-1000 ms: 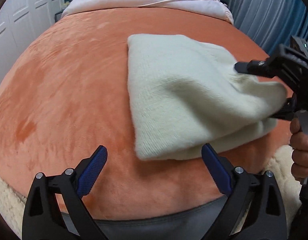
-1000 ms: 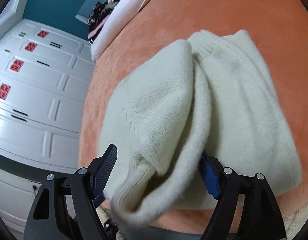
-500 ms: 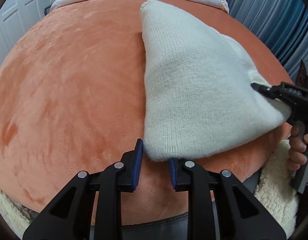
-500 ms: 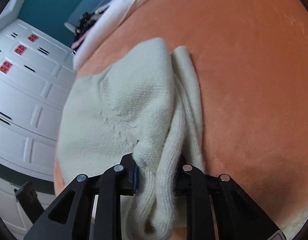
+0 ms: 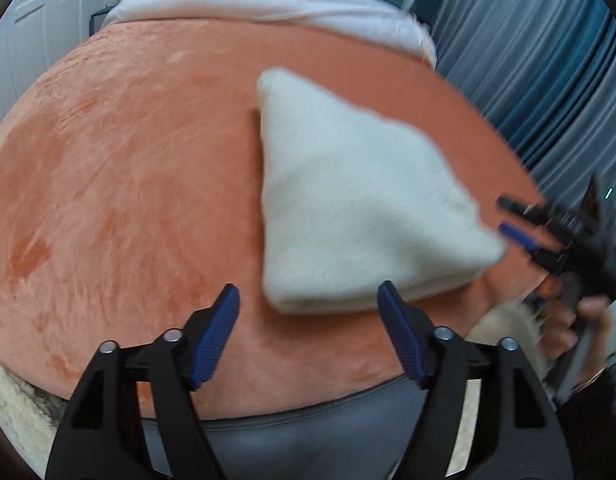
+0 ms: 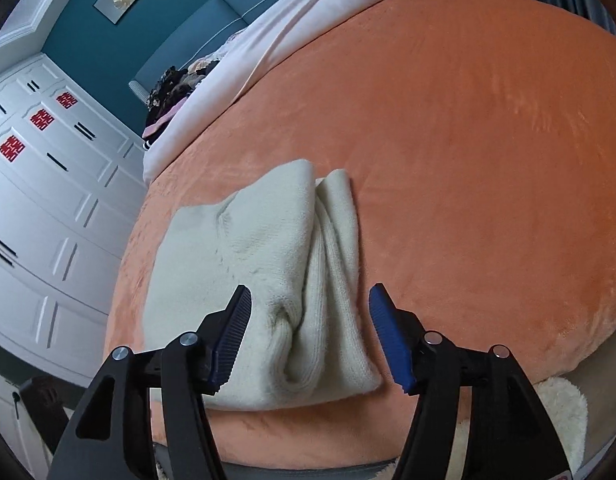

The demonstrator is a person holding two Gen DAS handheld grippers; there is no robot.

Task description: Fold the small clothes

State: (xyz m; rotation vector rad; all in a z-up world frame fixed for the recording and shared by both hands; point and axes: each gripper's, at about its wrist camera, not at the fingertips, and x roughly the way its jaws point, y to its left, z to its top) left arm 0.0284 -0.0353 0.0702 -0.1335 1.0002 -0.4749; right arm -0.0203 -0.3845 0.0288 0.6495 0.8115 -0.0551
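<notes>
- Plainly, one cream sweater (image 5: 359, 216) lies folded into a thick bundle on the orange blanket (image 5: 120, 184), on the blanket's near half, close to its front edge.
- Two grippers are in view, one per hand, and both stand released with nothing between their blue pads.
- One left gripper (image 5: 308, 332) hovers just short of the sweater's near folded edge; its two fingers are spread wide, and the right-hand one overlaps the sweater's edge in the left wrist view, though contact cannot be told.
- One right gripper (image 6: 309, 334) sits at the sweater's end where the folded layers show; its two pads (image 6: 232, 334) flank that end, apart from the knit or barely beside it.
- From the left wrist view the right gripper (image 5: 519, 224) appears blurred just off the sweater's right corner, held by one hand (image 5: 575, 320).
- One pale quilt (image 6: 292, 36) lies beyond the sweater at the blanket's far edge.
- One white wardrobe (image 6: 48, 184) stands left of the blanket, carrying several red paper emblems (image 6: 12, 148).
- One fluffy cream rug (image 6: 563, 408) shows below the blanket's front edge.
</notes>
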